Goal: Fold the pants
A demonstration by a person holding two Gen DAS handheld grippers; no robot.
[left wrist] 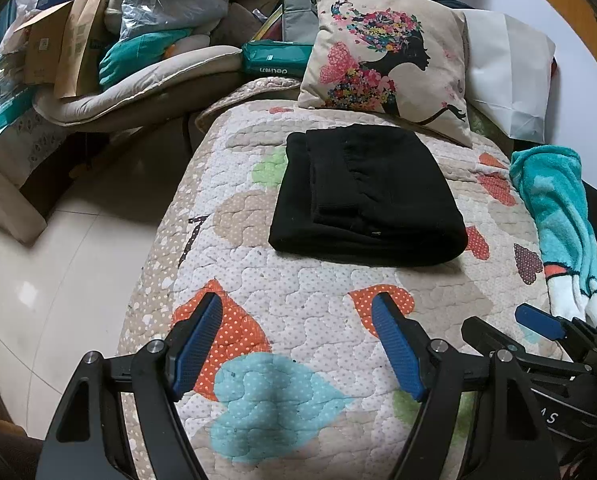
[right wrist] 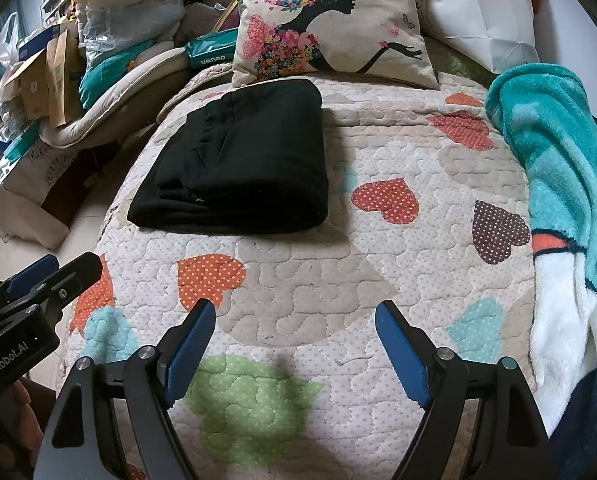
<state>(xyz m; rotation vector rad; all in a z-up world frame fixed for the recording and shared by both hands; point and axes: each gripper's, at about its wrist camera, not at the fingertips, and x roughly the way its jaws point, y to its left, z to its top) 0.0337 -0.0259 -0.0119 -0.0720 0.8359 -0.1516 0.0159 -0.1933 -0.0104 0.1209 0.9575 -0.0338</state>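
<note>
The black pants lie folded into a compact rectangle on the quilted heart-pattern bed cover, just in front of a pillow. They also show in the right wrist view. My left gripper is open and empty, held over the cover well short of the pants. My right gripper is open and empty too, nearer the bed's front than the pants. The right gripper shows at the right edge of the left wrist view, and the left gripper shows at the left edge of the right wrist view.
A floral silhouette pillow and a white bag stand behind the pants. A teal and white fleece blanket runs along the bed's right side. Boxes, bags and cushions pile up at the left beyond the tiled floor.
</note>
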